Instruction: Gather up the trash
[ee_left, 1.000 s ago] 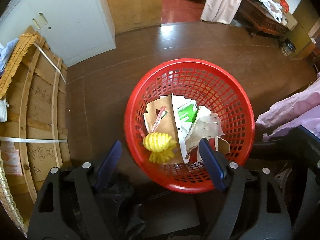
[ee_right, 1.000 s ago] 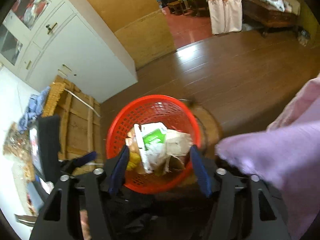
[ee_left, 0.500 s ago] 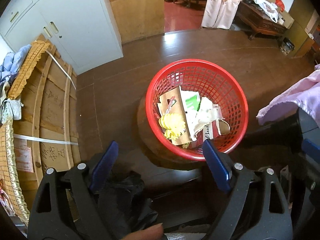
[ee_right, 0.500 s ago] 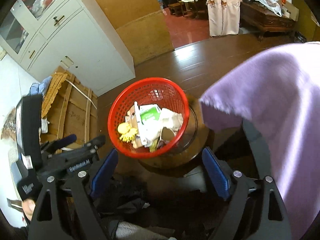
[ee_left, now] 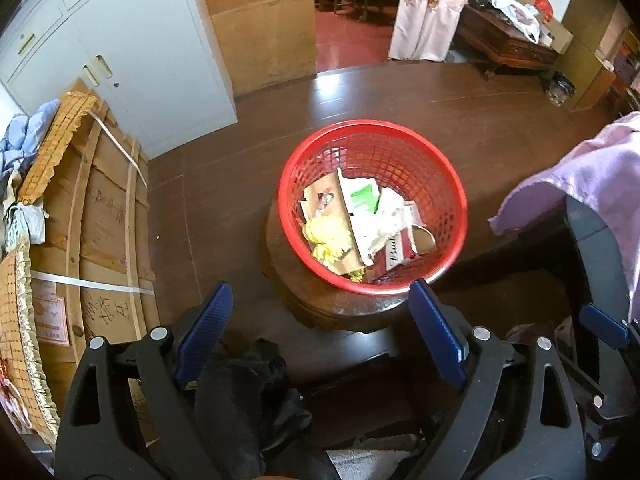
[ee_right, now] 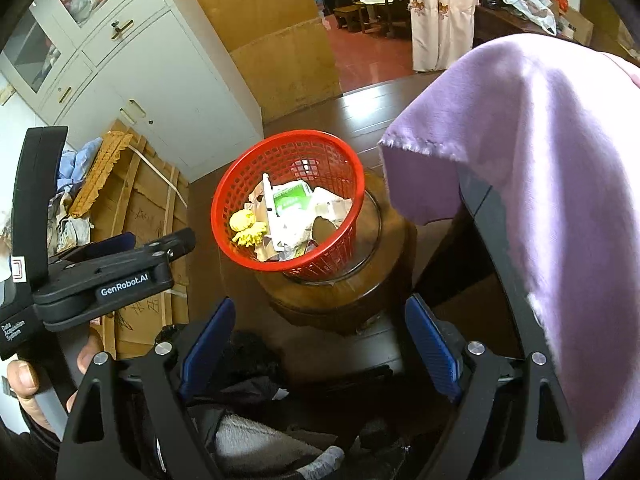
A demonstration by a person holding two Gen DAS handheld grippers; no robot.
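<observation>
I hold both grippers above a red basket [ee_left: 456, 216] that sits on a round wooden stool [ee_left: 304, 300] on the dark wood floor [ee_left: 224, 208]. My left gripper [ee_left: 320, 320] is released, its blue-padded fingers [ee_left: 204, 332] spread wide with nothing between them, the basket lying just beyond their tips. My right gripper [ee_right: 316, 332] is likewise released and empty, its fingers [ee_right: 430, 340] parted on either side of the stool, with the basket a little farther off. The trash is in the basket: a yellow crumpled piece [ee_left: 326, 234] at its near left, a sheet of brown cardboard [ee_left: 320, 200] beside it, a green-and-white carton [ee_left: 362, 198] toward the middle, crumpled white paper [ee_left: 390, 222] to its right, and a red can [ee_left: 394, 256] at the near right. In the right wrist view the same basket [ee_right: 224, 216] shows the yellow piece [ee_right: 246, 226] against its left wall and the green-and-white carton [ee_right: 292, 200] in the centre, while the left gripper's body [ee_right: 116, 268] reaches in from the left, held by a hand [ee_right: 24, 380]. A purple cloth [ee_right: 540, 184] hangs over the right side. At the left stand white cabinets [ee_left: 132, 52] and a flat wooden crate [ee_left: 104, 224] leaning near them.
</observation>
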